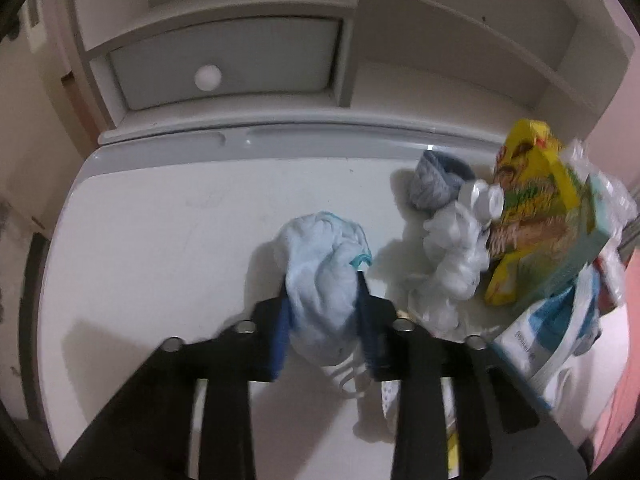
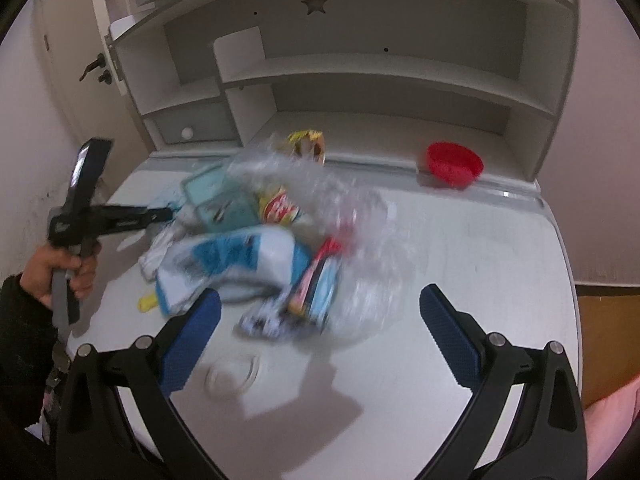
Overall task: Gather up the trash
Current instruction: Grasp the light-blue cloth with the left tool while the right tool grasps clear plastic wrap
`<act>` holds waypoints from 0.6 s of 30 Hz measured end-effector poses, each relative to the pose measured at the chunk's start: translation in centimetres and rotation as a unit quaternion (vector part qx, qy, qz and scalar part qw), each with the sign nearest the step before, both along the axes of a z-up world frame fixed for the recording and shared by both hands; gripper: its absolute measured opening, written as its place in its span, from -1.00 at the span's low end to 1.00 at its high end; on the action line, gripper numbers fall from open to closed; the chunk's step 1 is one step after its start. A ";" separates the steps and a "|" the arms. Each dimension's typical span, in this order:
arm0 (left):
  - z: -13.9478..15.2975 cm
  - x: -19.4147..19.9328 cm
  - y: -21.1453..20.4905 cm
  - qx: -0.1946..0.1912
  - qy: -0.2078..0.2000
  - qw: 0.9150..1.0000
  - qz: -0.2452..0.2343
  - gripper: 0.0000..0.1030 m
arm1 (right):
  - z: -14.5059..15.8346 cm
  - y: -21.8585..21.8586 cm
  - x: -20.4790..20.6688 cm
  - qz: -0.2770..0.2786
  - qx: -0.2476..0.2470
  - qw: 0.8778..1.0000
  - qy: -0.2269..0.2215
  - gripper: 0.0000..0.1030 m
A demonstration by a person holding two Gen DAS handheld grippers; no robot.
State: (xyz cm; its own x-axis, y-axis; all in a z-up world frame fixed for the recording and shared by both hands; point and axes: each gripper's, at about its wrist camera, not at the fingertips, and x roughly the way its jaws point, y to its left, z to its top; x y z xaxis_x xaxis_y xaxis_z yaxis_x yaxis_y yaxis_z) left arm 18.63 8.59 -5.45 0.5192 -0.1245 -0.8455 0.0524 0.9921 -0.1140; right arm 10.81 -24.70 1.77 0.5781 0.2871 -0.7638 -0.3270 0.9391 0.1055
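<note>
The left hand-held gripper (image 1: 324, 312) is clamped on a crumpled pale blue cloth (image 1: 320, 276), its blue pads pressing both sides so the bundle can be lifted off the white counter (image 1: 160, 240). That cloth sits just left of the trash pile (image 2: 272, 240), the landmark here. The pile is a loose heap: a yellow snack bag (image 1: 528, 200), a crumpled white plastic bag (image 1: 452, 264), a teal box and clear wrapping, gathered together, likely for collecting. The right hand-held gripper (image 2: 320, 332) hovers near the pile's front edge, jaws spread wide and empty, probably ready to grab. A red bowl (image 2: 454, 164) stands well behind and right of the pile, by the shelf.
</note>
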 end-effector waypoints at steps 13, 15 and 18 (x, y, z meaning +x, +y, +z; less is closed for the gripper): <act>5.5 -3.8 -0.8 -0.006 -0.059 0.997 -0.040 -0.64 | -2.1 3.6 10.5 0.042 -0.096 0.994 0.029 -0.27; 6.7 -3.9 -2.3 -0.013 -0.072 0.996 -0.048 -0.64 | -0.7 2.3 10.3 0.026 -0.064 0.997 0.015 -0.30; 8.6 -4.2 -5.2 -0.023 -0.093 0.993 -0.067 -0.64 | 1.9 -0.7 9.4 -0.009 -0.016 1.000 -0.012 -0.31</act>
State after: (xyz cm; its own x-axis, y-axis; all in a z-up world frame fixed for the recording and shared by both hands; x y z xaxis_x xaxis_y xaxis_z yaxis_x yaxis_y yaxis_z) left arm 14.43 3.37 3.17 0.6427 -0.2390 -0.7279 0.2073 0.9689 -0.1352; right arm 20.20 -25.39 3.69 0.6007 0.2522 -0.7587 -0.3122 0.9476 0.0678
